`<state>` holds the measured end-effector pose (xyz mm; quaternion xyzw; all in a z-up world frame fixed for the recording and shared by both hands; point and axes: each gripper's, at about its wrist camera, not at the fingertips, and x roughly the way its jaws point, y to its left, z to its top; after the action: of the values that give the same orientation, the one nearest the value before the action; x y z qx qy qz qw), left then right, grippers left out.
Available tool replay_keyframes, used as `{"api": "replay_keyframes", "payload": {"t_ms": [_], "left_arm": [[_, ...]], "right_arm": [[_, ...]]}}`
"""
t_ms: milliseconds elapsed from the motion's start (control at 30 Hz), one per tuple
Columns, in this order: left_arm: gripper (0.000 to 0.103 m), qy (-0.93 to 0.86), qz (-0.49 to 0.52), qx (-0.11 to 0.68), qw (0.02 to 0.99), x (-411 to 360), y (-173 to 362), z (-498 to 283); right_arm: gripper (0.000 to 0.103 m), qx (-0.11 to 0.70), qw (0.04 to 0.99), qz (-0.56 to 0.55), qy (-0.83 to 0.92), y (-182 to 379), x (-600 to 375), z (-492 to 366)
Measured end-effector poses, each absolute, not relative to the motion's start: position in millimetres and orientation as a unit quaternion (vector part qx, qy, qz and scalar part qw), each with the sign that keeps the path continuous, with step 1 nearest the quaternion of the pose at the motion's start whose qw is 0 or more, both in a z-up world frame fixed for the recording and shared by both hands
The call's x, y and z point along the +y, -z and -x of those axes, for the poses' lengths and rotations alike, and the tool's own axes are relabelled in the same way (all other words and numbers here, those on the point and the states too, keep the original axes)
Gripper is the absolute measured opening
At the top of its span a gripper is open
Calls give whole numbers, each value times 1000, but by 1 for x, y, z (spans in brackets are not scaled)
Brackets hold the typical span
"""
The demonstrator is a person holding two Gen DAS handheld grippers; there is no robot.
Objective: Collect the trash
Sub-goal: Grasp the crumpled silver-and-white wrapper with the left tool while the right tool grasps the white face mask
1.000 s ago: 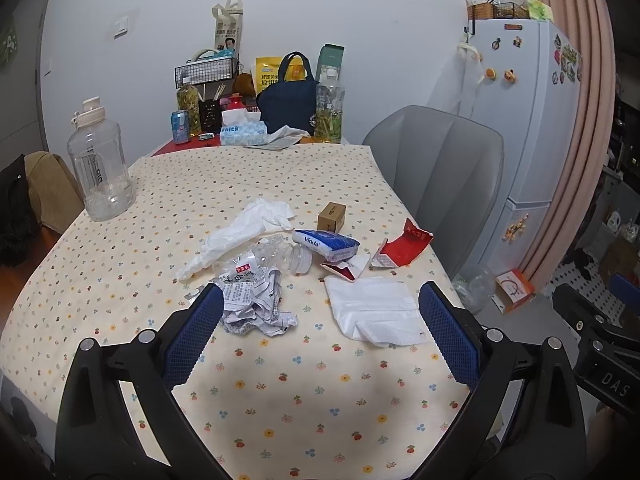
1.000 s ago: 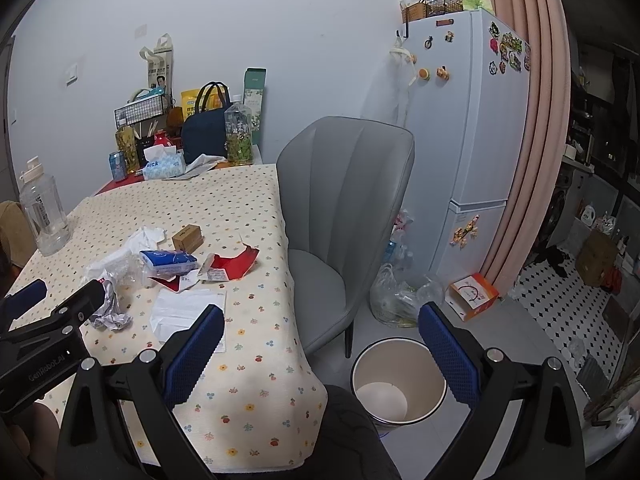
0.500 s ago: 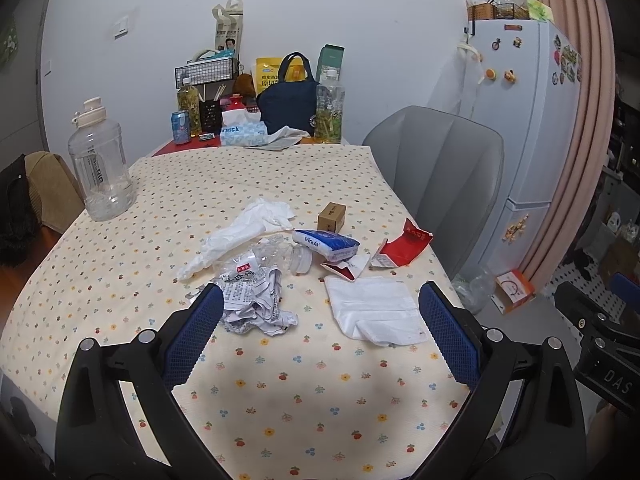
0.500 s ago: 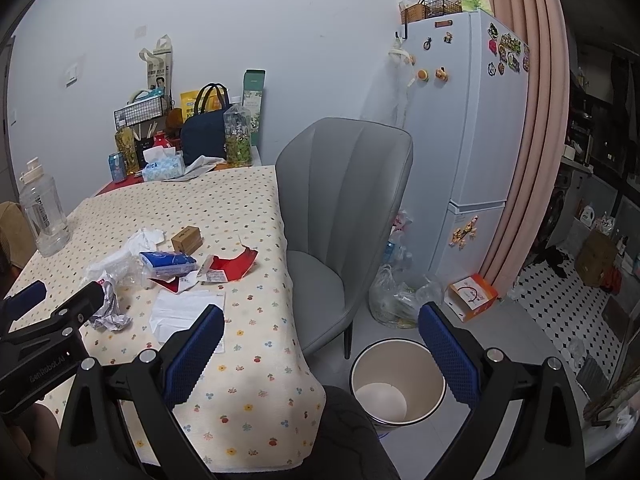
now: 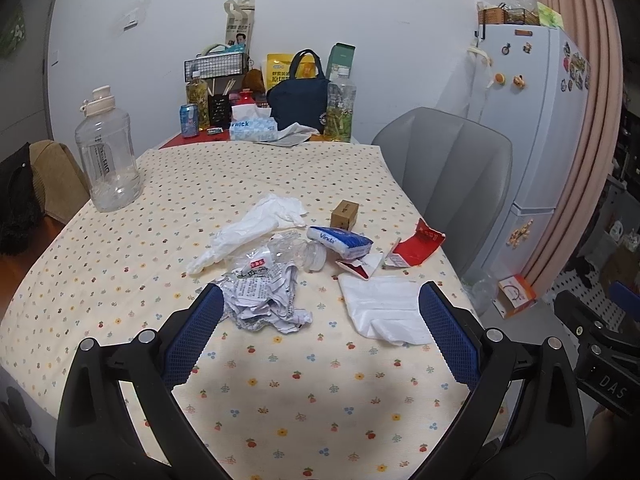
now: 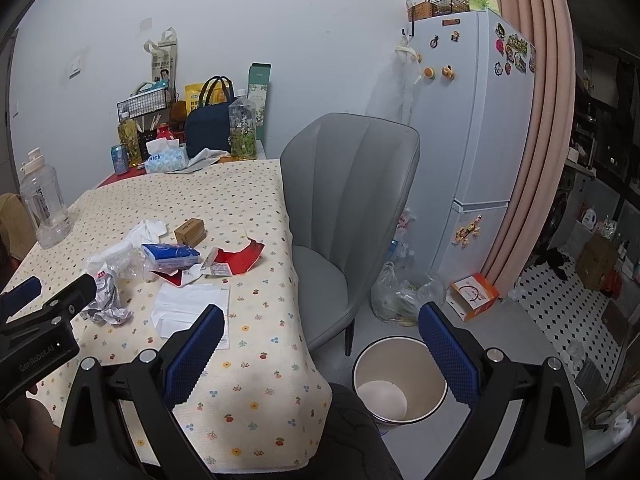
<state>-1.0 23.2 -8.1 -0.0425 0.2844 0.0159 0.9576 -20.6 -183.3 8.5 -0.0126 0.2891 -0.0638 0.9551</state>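
The left gripper (image 5: 318, 320) hangs wide and empty at the lower middle of its frame, over the bench (image 5: 120, 240); trash sits mid-frame: crumpled paper (image 5: 266, 300) just beside its left finger, a flat tissue (image 5: 384, 308) by the right one, a red wrapper (image 5: 416, 246) beyond; the right gripper (image 6: 320, 330) is also wide, empty; the bin (image 6: 400, 384) stands at lower centre.
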Motion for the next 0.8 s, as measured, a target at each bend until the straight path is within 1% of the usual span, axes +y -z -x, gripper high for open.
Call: {"api": "replay_keyframes", "payload": {"t_ms": [567,800], "left_arm": [[97,-89,85,306,944,100,30,-7],[96,-87,84,319,940,100,40,-16]], "right_arm": [[95,314,949,16,-11,6,-138,-17],[95,337,941,11,-38,21,-125,-33]]}}
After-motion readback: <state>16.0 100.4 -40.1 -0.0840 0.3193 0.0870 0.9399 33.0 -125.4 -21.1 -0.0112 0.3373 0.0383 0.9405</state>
